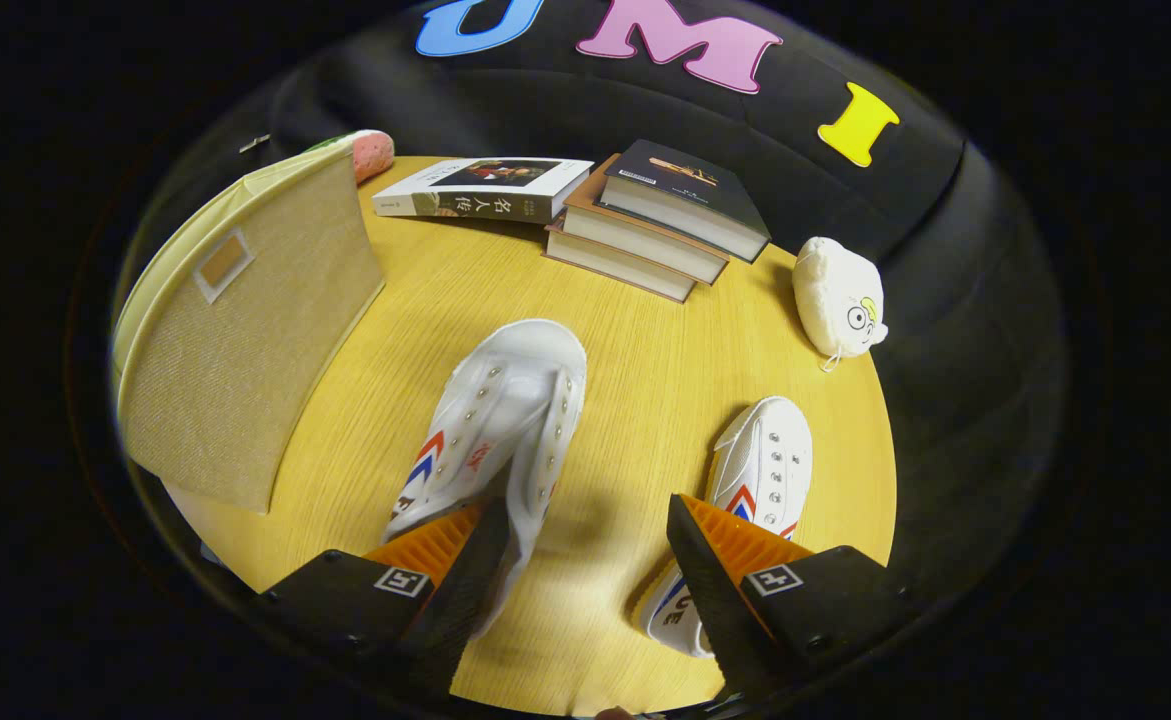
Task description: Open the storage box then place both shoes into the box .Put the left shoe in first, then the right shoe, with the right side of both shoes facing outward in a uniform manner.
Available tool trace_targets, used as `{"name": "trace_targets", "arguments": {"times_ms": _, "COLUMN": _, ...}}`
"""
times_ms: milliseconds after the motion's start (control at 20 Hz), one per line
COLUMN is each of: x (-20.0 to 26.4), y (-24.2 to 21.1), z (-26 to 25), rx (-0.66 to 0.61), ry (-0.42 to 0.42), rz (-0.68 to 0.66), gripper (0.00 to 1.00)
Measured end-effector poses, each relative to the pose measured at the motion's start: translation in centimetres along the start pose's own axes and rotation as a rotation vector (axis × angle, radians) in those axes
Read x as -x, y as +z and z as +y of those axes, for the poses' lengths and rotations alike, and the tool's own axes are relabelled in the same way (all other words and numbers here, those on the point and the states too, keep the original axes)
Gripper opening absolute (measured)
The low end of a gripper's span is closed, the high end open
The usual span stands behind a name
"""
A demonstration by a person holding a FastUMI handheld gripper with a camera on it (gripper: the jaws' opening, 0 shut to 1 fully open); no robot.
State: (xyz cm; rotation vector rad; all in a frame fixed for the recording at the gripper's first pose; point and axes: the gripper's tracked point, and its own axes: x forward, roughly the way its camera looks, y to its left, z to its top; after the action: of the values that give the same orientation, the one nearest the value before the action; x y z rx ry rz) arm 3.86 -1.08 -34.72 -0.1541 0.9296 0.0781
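Broadly, a round wooden table is seen beneath the gripper, its pale grain running away from the fingers toward the booth's black cloth wall. At the far left of the table a beige fabric storage box is stood, tilted in the fisheye view, with a small label window on the side facing the camera; its lid is seen closed over the top. Beyond it, at the table's far edge, a stack of books is laid, with a single book lying flat just beside the stack, and a pink and green soft object is partly hidden behind the box.

Two white canvas shoes with red and blue stripes are set on the table. One shoe is placed just ahead of the left finger, its heel end overlapped by that finger in the view. The other shoe is placed near the right finger, its rear part hidden behind it. A small white plush toy is laid at the table's right edge, well apart from the shoes.

The gripper is held above the table with its jaws spread wide, nothing being grasped between them.
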Motion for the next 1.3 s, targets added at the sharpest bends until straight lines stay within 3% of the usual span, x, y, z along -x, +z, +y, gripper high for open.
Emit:
{"name": "trace_targets", "arguments": {"times_ms": 350, "x": -3.2, "y": 0.8, "z": -0.3, "rx": -0.078, "ry": 0.02, "rz": 0.044, "gripper": 0.98}}
{"name": "trace_targets", "arguments": {"times_ms": 450, "x": -4.0, "y": 0.5, "z": 0.7, "rx": -0.098, "ry": 0.064, "rz": 0.071, "gripper": 0.91}}
{"name": "trace_targets", "arguments": {"times_ms": 600, "x": -4.1, "y": 0.6, "z": 2.6, "rx": -0.138, "ry": 0.132, "rz": 0.101, "gripper": 0.5}}
{"name": "trace_targets", "arguments": {"times_ms": 700, "x": -3.9, "y": 0.6, "z": 3.0, "rx": -0.157, "ry": 0.12, "rz": 0.111, "gripper": 0.2}}
{"name": "trace_targets", "arguments": {"times_ms": 750, "x": -3.8, "y": 0.5, "z": 3.0, "rx": -0.169, "ry": 0.114, "rz": 0.111, "gripper": 0.23}}
{"name": "trace_targets", "arguments": {"times_ms": 1050, "x": -3.9, "y": 0.5, "z": 3.0, "rx": -0.31, "ry": 0.193, "rz": 0.135, "gripper": 0.07}}
{"name": "trace_targets", "arguments": {"times_ms": 1300, "x": -2.5, "y": -0.5, "z": 4.2, "rx": -0.461, "ry": 0.265, "rz": 0.177, "gripper": 0.06}}
